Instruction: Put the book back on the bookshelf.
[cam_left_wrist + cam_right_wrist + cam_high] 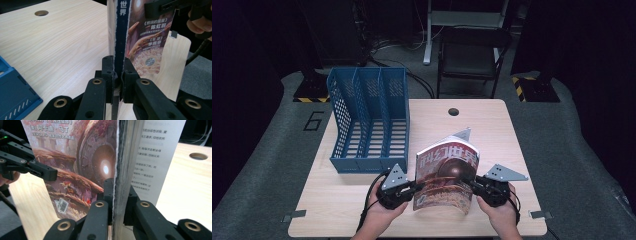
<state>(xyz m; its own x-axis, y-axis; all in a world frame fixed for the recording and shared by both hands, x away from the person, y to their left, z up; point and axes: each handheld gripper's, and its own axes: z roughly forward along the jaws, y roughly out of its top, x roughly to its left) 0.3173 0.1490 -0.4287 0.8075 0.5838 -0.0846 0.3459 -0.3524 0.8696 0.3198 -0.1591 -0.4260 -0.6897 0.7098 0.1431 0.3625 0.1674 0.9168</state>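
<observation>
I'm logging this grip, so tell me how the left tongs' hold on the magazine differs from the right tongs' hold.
The left tongs clamp the glossy red-brown magazine at its dark blue spine; the right tongs clamp its open page edge. The left tongs' view shows the back cover, the right tongs' view the front cover and a loose printed page. Both are shut on it, holding it above the pale wooden table.

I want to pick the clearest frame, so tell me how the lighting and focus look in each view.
High view: the table is evenly lit, the room behind is dark, and the magazine cover is soft. Left gripper view: wood grain is sharp and the cover print is legible. Right gripper view: the cover art is bright, the page edge up close is blurred.
</observation>
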